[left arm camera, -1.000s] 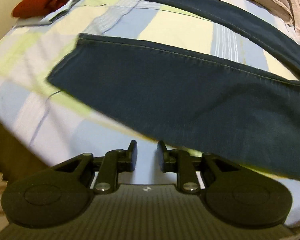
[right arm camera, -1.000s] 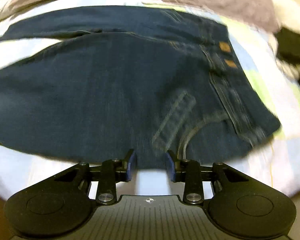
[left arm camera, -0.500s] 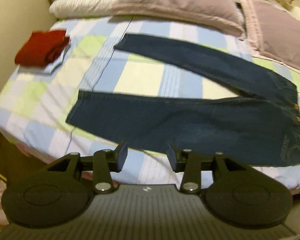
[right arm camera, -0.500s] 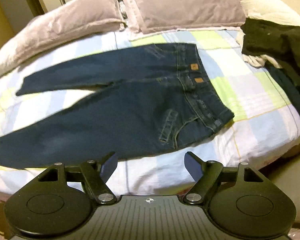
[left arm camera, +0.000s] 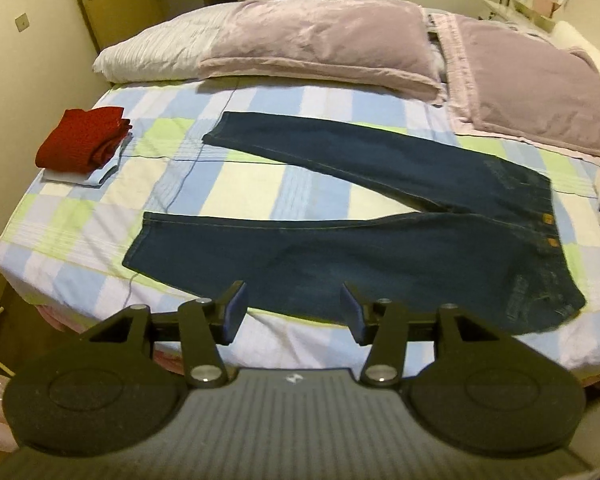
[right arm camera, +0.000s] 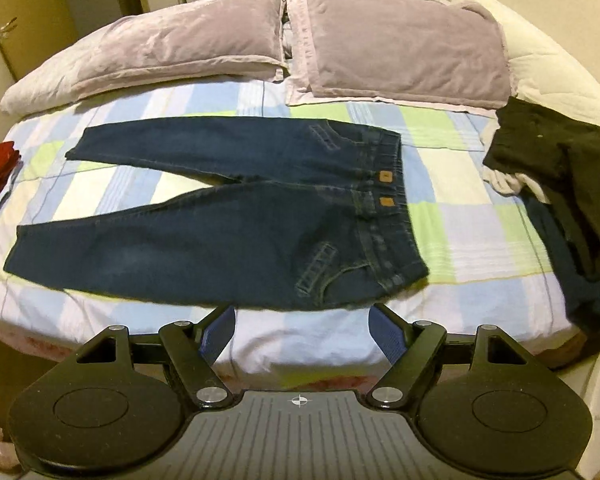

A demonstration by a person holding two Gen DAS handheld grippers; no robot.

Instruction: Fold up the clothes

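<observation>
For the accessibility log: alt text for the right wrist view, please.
Dark blue jeans lie flat on a checked bedsheet, legs spread apart. The right hand-held gripper hangs open and empty above the bed's near edge; dark clothes are piled at right.

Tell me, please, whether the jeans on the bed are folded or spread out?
Spread out: the jeans lie flat on the bed, both legs splayed apart, unfolded.
</observation>
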